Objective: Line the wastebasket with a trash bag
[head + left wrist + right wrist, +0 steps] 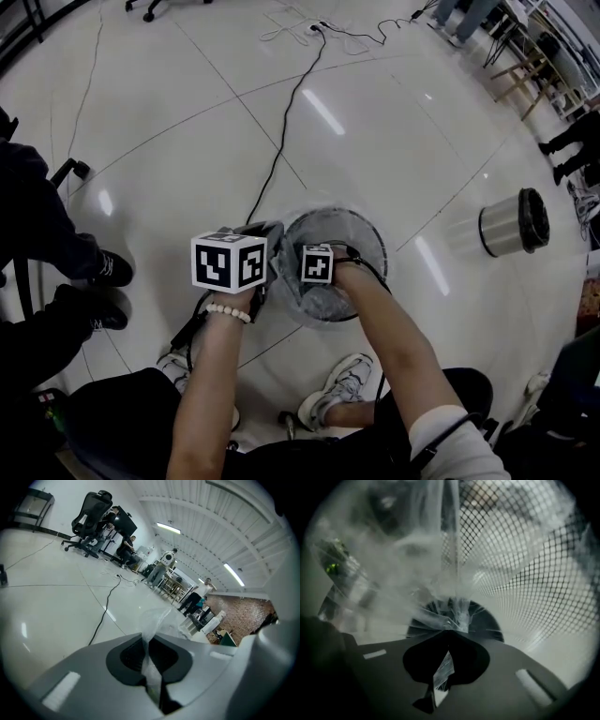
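A round mesh wastebasket [367, 242] stands on the floor between the person's feet, with a clear trash bag [328, 298] spread inside it. My left gripper [268, 255] sits at the basket's left rim, shut on a thin fold of the clear bag [151, 644] that rises between its jaws. My right gripper [330, 281] points steeply down inside the basket and is shut on bunched bag film [446, 665]. In the right gripper view the wire mesh wall [520, 573] curves close around, seen through the plastic.
A black cable [281, 141] runs across the shiny white floor to the basket. A second cylindrical bin [511, 223] lies at the right. Another person's legs and shoes [103, 272] are at the left. Office chairs and desks [101, 520] stand far off.
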Tool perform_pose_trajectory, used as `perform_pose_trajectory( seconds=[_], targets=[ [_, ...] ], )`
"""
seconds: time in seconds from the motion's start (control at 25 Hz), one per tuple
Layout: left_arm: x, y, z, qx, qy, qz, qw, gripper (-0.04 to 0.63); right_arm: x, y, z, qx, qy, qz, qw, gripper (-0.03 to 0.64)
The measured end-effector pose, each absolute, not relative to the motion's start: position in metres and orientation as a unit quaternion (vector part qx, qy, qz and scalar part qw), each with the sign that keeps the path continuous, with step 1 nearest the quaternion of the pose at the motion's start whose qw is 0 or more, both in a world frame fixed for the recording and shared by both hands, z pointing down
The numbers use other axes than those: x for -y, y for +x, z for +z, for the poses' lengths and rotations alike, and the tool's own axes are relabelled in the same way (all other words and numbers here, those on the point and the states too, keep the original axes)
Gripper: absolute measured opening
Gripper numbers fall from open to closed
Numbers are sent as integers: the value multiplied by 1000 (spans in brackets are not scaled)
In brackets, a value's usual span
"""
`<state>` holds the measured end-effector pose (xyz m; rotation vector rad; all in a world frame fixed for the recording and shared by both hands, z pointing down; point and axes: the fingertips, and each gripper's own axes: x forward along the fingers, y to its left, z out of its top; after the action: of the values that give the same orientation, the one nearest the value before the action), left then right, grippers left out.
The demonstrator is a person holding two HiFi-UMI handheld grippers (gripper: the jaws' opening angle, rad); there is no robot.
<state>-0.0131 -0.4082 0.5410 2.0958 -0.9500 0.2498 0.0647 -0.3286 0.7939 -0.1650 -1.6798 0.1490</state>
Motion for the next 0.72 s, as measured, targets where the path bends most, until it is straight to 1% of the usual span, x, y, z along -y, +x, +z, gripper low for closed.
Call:
perform_pose_trajectory(
  seconds=[0.12,0.28,0.56,0.64,0.72],
  targets=[
    [407,-15,559,375,823,129,406,12,332,58,799,758,-62,83,644,0],
    [402,-21,576,374,817,154,412,12,332,36,800,797,-53,129,588,0],
    [403,-19,582,373,818,145,414,21,335,33,815,791,-49,149,591,0],
    [404,-19,584,369,817,140,420,67,320,22,807,799,-93,143,577,0],
    [405,-18,585,366,816,140,426,85,328,18,803,805,-70,146,570,0]
  ],
)
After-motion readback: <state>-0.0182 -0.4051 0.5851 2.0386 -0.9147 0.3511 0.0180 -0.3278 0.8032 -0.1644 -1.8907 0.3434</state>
